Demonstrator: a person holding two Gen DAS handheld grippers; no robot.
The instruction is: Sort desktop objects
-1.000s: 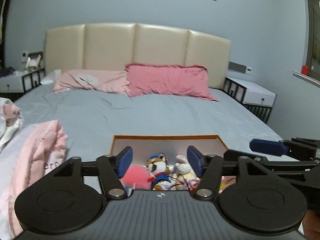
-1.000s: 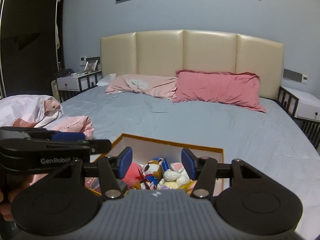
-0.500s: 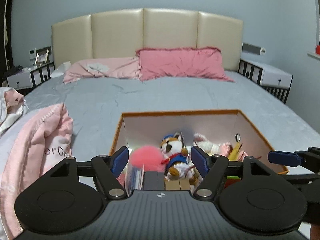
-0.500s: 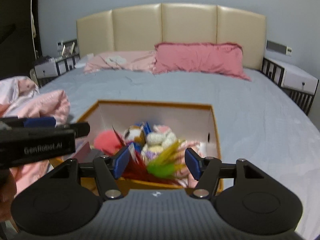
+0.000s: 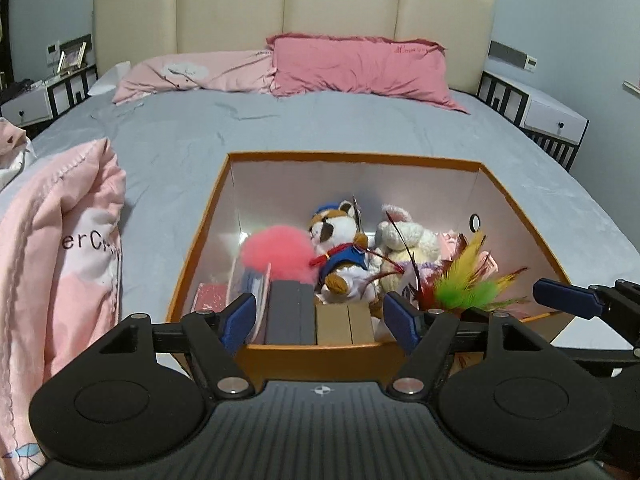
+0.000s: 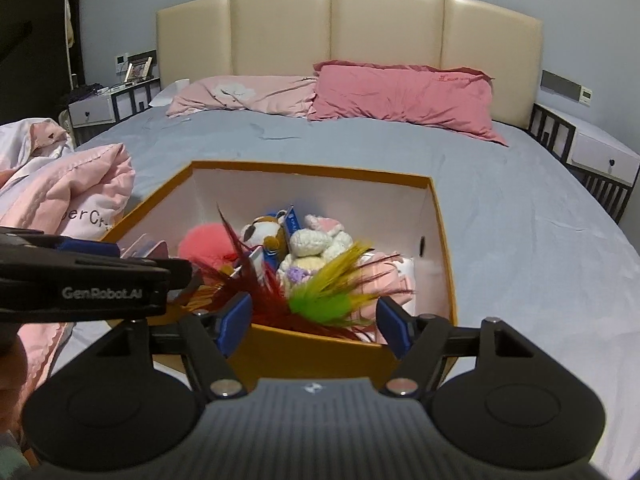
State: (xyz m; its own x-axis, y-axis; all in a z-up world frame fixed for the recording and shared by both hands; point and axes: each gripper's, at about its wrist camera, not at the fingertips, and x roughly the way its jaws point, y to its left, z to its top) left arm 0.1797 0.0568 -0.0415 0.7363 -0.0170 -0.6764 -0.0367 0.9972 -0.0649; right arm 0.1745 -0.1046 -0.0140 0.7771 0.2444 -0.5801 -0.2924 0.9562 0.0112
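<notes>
Holding my left gripper (image 5: 320, 318) and right gripper (image 6: 314, 322) spread wide and empty at the near rim of the box (image 5: 200, 240) on the bed (image 5: 360, 128), with plush toys (image 5: 340, 248), pompom (image 5: 278, 252) and feathers (image 6: 324, 300) lying inside it.

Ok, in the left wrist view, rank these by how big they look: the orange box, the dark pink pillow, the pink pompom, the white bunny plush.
1. orange box
2. dark pink pillow, though it lies much farther off, so its true size may be greater
3 and 4. pink pompom and white bunny plush look alike; not ranked.
</notes>
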